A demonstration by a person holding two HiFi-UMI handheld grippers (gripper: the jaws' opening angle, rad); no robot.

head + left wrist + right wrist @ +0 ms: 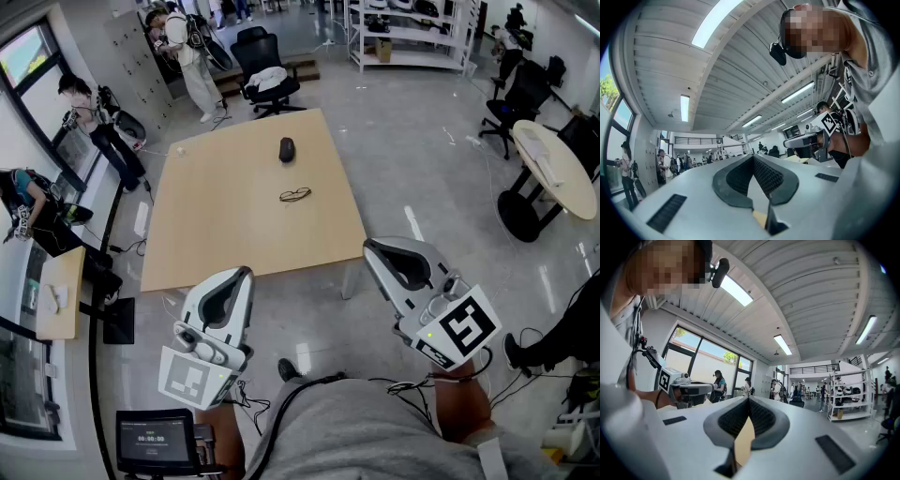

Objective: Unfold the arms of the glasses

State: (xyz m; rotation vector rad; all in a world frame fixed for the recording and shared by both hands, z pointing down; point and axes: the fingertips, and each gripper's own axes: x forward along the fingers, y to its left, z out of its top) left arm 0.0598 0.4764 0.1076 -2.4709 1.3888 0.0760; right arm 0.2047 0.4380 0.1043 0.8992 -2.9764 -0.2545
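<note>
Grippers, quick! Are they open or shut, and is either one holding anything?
Left gripper: closed, holding nothing.
Right gripper: closed, holding nothing.

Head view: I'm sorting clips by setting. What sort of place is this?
Probably an open office or lab hall: a wooden table stands on a polished floor, with swivel chairs nearby, metal shelving at the back, and people standing along the side.

Black mouse [287, 149] on wooden table [225, 234] — office chair [265, 66] beyond far edge.
</note>
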